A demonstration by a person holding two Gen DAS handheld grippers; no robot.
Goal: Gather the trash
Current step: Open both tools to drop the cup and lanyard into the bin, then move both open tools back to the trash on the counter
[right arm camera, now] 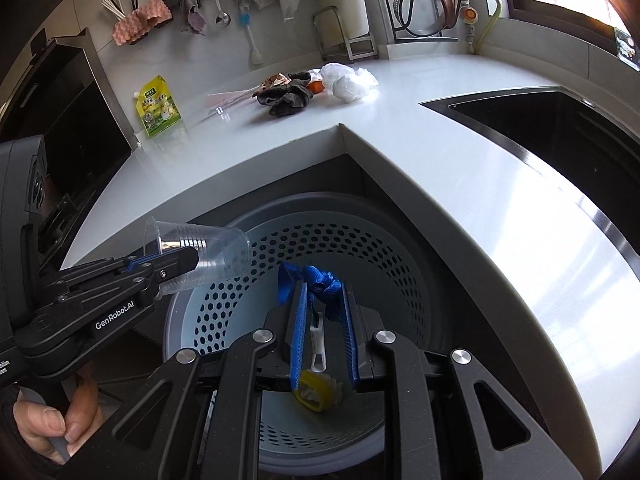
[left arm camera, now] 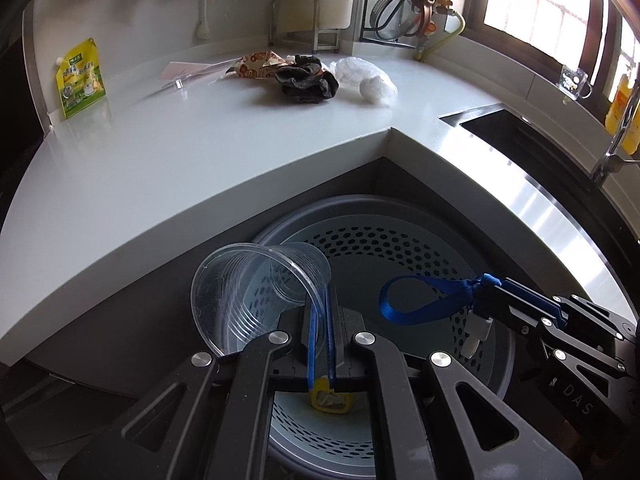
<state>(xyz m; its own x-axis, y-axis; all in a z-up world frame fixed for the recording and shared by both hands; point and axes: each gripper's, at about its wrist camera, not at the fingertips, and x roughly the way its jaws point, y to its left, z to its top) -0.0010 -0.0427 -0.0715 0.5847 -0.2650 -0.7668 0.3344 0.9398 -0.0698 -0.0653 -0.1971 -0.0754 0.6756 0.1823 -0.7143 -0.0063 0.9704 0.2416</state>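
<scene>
My left gripper [left arm camera: 320, 304] is shut on the rim of a clear plastic cup [left arm camera: 256, 292] and holds it tilted over the grey perforated bin [left arm camera: 400, 256]; the cup also shows in the right wrist view [right arm camera: 208, 254]. My right gripper [right arm camera: 322, 292] is shut on a blue lanyard [right arm camera: 316, 278] with a white tag [right arm camera: 318, 344], over the same bin [right arm camera: 340, 248]. The lanyard's loop shows in the left wrist view [left arm camera: 420, 300]. A yellow-rimmed piece of trash [right arm camera: 316, 392] lies on the bin's floor.
On the white counter [left arm camera: 200, 140] lie a dark cloth [left arm camera: 306, 80], a crumpled clear plastic bag [left arm camera: 366, 78], an orange wrapper [left arm camera: 256, 62], a plastic sleeve [left arm camera: 188, 72] and a yellow-green pouch [left arm camera: 80, 78]. A sink [right arm camera: 560, 128] is at the right.
</scene>
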